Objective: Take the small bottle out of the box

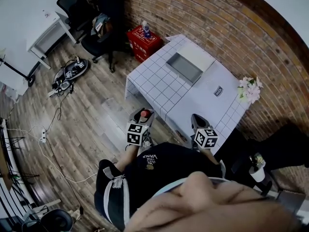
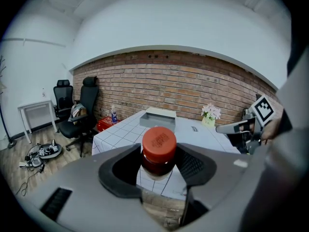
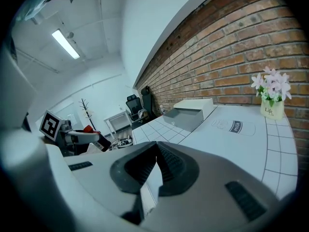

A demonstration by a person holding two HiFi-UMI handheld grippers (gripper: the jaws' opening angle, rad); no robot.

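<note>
While left hand-held gripper [image 2: 159, 161] clamps small bottle [image 2: 158, 146] — red-capped, dark-necked — right hand-held gripper [image 3: 156, 149] is closed.

The head view looks steeply down from high above the table [image 1: 203, 100]. Both gripper views face it low from nearby, sharing the box [image 2: 157, 118].

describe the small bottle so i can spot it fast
Near the white gridded table by the brick wall, the left gripper holds the small bottle between its jaws. Its broad red cap sets it apart from the blue-labelled bottle on the red crate.
</note>
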